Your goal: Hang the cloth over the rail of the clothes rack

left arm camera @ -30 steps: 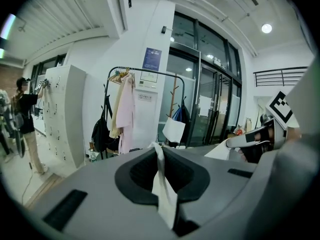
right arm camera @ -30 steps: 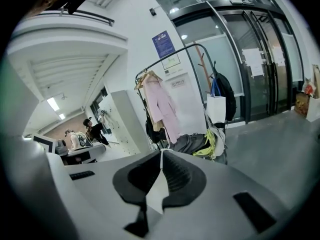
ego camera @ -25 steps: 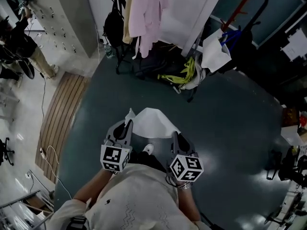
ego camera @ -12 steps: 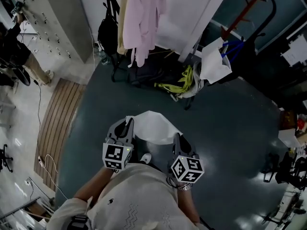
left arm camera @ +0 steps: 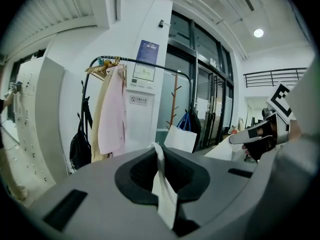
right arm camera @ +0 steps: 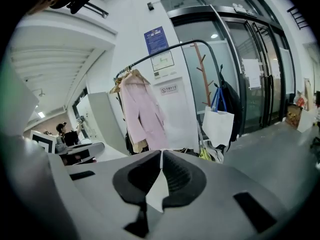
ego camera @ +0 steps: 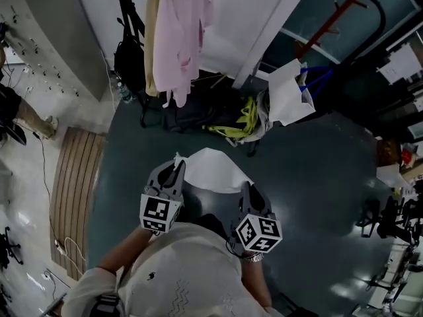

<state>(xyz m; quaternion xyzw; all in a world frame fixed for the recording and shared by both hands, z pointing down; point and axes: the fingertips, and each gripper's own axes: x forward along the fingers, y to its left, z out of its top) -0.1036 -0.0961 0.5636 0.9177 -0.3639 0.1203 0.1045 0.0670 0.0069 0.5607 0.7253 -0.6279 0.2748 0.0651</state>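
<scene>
Well short of the clothes rack point(left arm camera: 150, 64), facing its rail: holds white cloth point(ego camera: 213, 168) spread between both grippers. Pinches one corner in left gripper point(ego camera: 176, 168), jaws clenched on a strip of fabric; pinches opposite edge in right gripper point(ego camera: 246, 190), jaws likewise clamped on it. Points both grippers forward toward rack, side by side, forearms tucked close to torso. Pink shirt point(ego camera: 180, 25) on rack's left end, white bag point(ego camera: 285, 94) right of rack.

I've got open floor point(ego camera: 310, 170) ahead, right up to the rack. The rail point(left arm camera: 165, 67) is free to the right of the pink coat point(ego camera: 182, 32). A bag pile point(ego camera: 198, 114) and a white tote point(ego camera: 287, 98) crowd its base.
</scene>
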